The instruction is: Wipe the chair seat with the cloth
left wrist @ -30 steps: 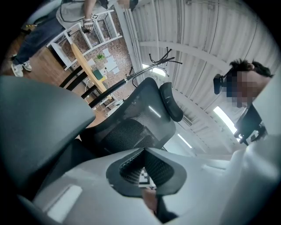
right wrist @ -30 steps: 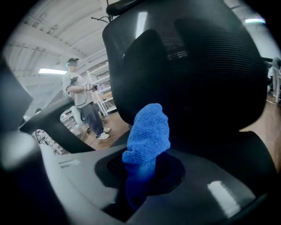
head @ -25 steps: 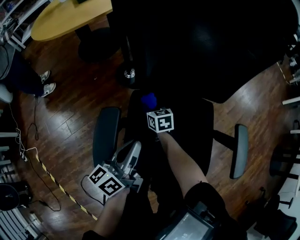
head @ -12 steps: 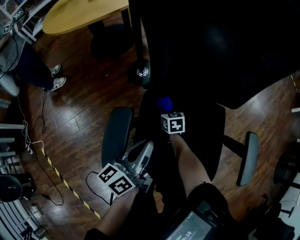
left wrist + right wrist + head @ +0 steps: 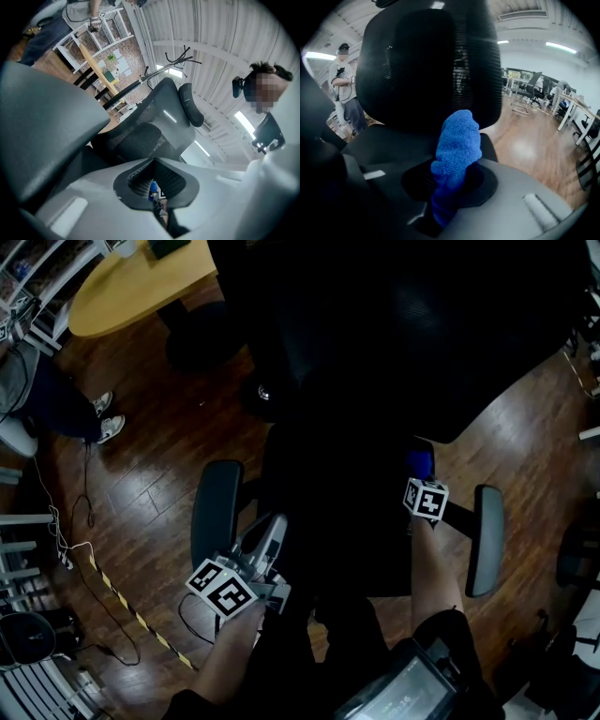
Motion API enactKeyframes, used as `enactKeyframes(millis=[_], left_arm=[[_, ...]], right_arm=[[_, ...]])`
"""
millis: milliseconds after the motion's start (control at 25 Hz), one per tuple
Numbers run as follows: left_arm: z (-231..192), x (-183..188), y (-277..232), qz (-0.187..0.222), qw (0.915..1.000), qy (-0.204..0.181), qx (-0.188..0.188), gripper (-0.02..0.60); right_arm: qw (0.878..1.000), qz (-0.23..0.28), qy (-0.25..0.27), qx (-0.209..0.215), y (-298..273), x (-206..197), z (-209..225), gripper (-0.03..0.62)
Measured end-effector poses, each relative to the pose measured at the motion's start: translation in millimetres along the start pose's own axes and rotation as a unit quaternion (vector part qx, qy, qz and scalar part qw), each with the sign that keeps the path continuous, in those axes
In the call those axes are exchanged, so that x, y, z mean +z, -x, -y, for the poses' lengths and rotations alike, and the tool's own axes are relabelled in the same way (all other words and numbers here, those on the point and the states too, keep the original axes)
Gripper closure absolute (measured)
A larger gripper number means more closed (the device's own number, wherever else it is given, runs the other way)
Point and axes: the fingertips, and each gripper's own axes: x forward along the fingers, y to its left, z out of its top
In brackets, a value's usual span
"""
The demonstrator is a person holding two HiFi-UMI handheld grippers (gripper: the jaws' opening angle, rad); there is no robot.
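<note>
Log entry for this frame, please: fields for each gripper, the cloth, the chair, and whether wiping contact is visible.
left gripper: jaws together, nothing between them; held by the armrest at the head view's left
right gripper: shut on the blue cloth
cloth: bunched, sticking out past the jaws, at the seat's far right part
chair seat: black, very dark in the head view
backrest: black mesh, upright ahead of the right gripper
floor: dark wood planks
contact: cannot tell whether the cloth touches the seat
</note>
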Motion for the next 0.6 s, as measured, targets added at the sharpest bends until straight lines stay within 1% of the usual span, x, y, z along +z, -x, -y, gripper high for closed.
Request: enactKeyframes(millis=[80, 160, 320, 400, 480, 600], left_arm=[[-1.7, 0.9, 0.0, 0.002, 1.0000, 0.002, 0.004, 0.588], [-2.6, 0.2, -2.3, 0.003, 1.0000, 0.004, 0.007, 0.588], [-1.9, 3.0, -5.7, 0.006, 0.9999, 0.002, 0.008, 0.589], [1.7, 4.2, -7.5, 0.009, 1.0000, 0.002, 0.005, 0.588], [5.8, 3.4, -9.9, 0.009, 1.0000, 0.004, 0.000, 0.589], [8.7, 3.6, -12.4, 0.007, 0.9999, 0.007, -0.005, 0.588]], right_arm=[[1.000, 0.002, -0.012, -0.011, 6.8, -0.3, 18.7, 0.519], [1.000, 0.004, -0.017, -0.013, 10.2, -0.6, 27.1, 0.519], [1.000, 0.010, -0.022, -0.016, 11.4, -0.3, 29.0, 0.519], [0.999, 0.021, -0.029, -0.011, 13.0, 5.8, 21.9, 0.519], [0.999, 0.039, -0.022, 0.018, 12.8, 17.1, -6.3, 0.519], [0.995, 0.048, 0.018, 0.085, 5.2, 34.6, -88.5, 0.519]])
